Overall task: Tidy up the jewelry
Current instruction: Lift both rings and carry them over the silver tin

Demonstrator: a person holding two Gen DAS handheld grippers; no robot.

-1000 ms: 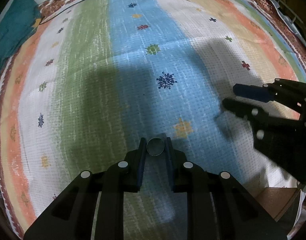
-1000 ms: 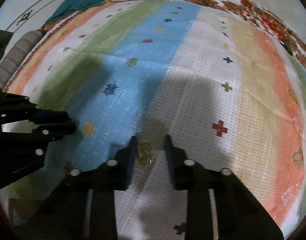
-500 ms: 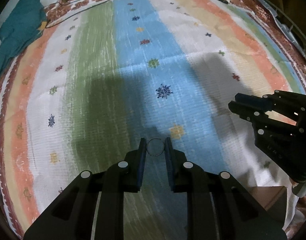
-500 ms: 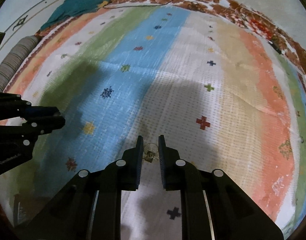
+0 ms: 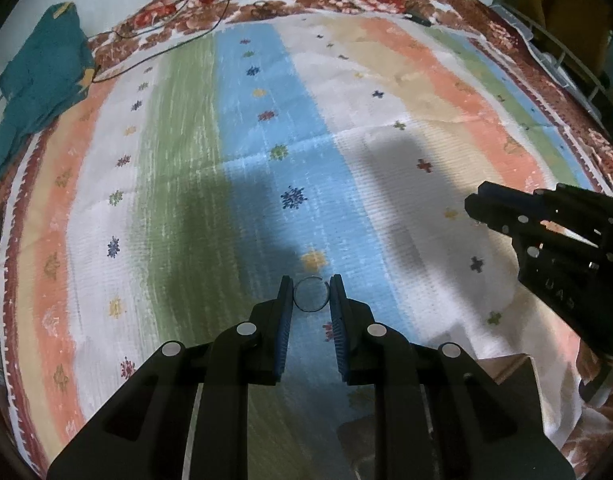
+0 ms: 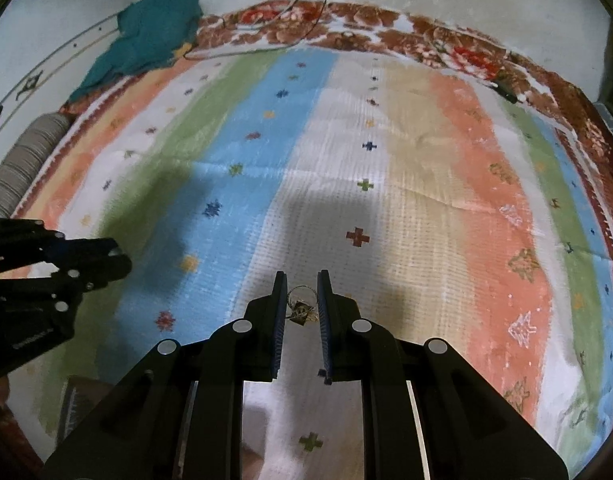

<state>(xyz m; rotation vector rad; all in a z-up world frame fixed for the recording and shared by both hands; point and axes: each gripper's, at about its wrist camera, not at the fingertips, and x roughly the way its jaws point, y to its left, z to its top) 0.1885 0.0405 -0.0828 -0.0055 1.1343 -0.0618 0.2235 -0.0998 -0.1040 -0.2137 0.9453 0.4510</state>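
Note:
A thin plain metal ring (image 5: pixel 311 295) is pinched between the tips of my left gripper (image 5: pixel 311 291), which is shut on it, lifted above the striped cloth (image 5: pixel 266 140). My right gripper (image 6: pixel 302 295) is shut on a gold ring with a small ornament (image 6: pixel 301 307) hanging between its blue pads. In the left wrist view the right gripper (image 5: pixel 472 204) shows at the right edge. The left gripper (image 6: pixel 120 258) appears at the left edge of the right wrist view. Both point steeply down at the cloth.
The striped, patterned cloth (image 6: pixel 386 160) covers the whole surface. A teal garment (image 5: pixel 38 88) lies at its far left corner, with a thin dark cable (image 5: pixel 178 44) beside it. A striped bolster (image 6: pixel 18 160) lies at the left. A cardboard box corner (image 5: pixel 510 372) shows at the lower right.
Both grippers have risen from the cloth with their rings still held; more of the cloth shows. The opposite gripper sits farther off in each view.

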